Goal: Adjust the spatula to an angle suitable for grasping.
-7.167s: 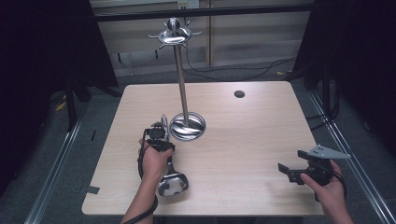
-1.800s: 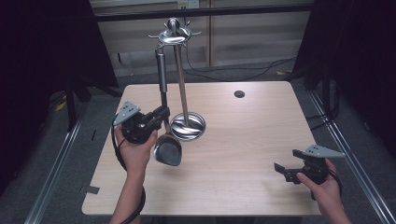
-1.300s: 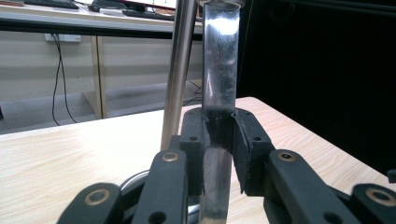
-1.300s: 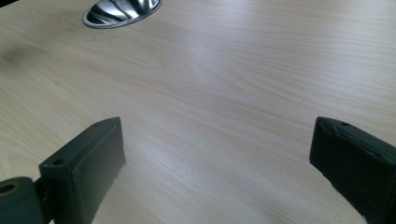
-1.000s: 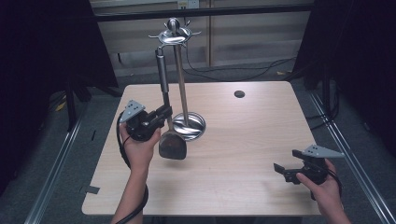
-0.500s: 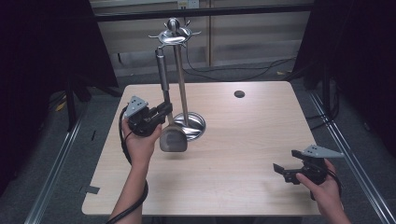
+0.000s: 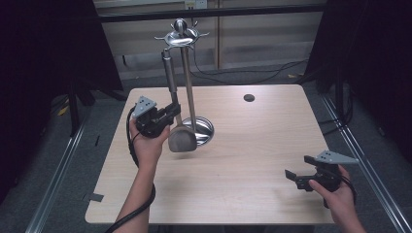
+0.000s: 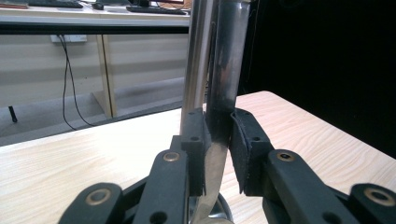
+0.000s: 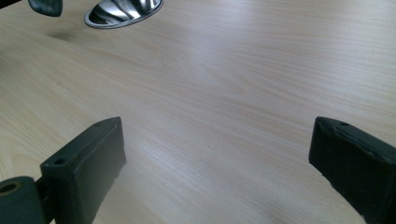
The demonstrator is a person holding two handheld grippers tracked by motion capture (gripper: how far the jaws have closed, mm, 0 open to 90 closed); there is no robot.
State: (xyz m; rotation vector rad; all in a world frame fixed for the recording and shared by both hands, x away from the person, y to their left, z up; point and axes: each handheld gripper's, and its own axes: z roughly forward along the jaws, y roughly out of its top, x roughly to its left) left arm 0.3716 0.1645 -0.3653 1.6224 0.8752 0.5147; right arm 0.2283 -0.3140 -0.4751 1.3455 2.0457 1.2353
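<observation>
The left gripper [image 7: 171, 112] clamps the spatula's [image 7: 180, 138] handle, holding it upright and clear of the worktop [image 7: 252, 165], just at nine o'clock of the rack [image 7: 187, 87]; the lift looks done, hooking onto the rack's top remains; the right gripper [image 7: 297, 178] rests open and empty at five o'clock.

A light wooden table [image 7: 252, 160] with rounded corners carries a small dark round disc [image 7: 248, 97] near its far edge, well apart from everything else. Black cables [image 7: 252, 75] trail across the grey floor [image 7: 73, 160] beyond the table, in front of pale wooden panels [image 7: 262, 36]. Metal rails [image 7: 58, 170] run along the floor on both sides. Dark curtains [image 7: 43, 53] hang at left and right.
</observation>
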